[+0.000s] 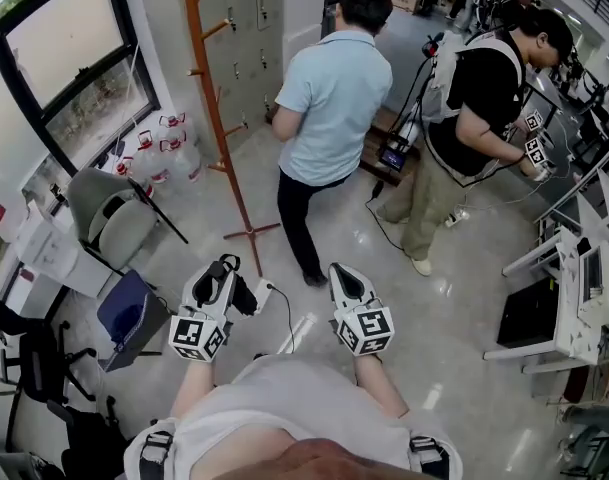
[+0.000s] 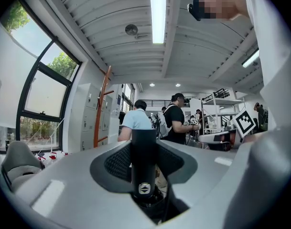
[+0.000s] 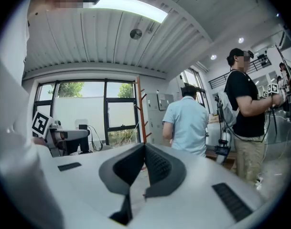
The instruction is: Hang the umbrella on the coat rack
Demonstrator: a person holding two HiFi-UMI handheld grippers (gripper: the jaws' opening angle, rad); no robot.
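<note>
The left gripper view shows a black cylindrical umbrella handle (image 2: 144, 161) with a small round logo, standing upright. My left gripper (image 2: 144, 149) is shut on it, with the dark pads against both sides. The rest of the umbrella is hidden below the jaws. In the head view the left gripper (image 1: 224, 266) points forward, level, towards the coat rack (image 1: 216, 118). The rack is a tall orange-brown wooden pole with pegs and a crossed foot, and it stands a short way ahead near the window. My right gripper (image 1: 346, 273) is beside the left one, and its pads (image 3: 157, 163) meet at the tips with nothing between them.
A person in a light-blue shirt (image 1: 329, 98) stands just right of the rack. Another in a black shirt (image 1: 474, 98) holds grippers further right. A grey chair (image 1: 109, 218), water bottles (image 1: 164, 148) and a blue box (image 1: 129, 313) lie at the left. White desks (image 1: 584, 298) stand at the right.
</note>
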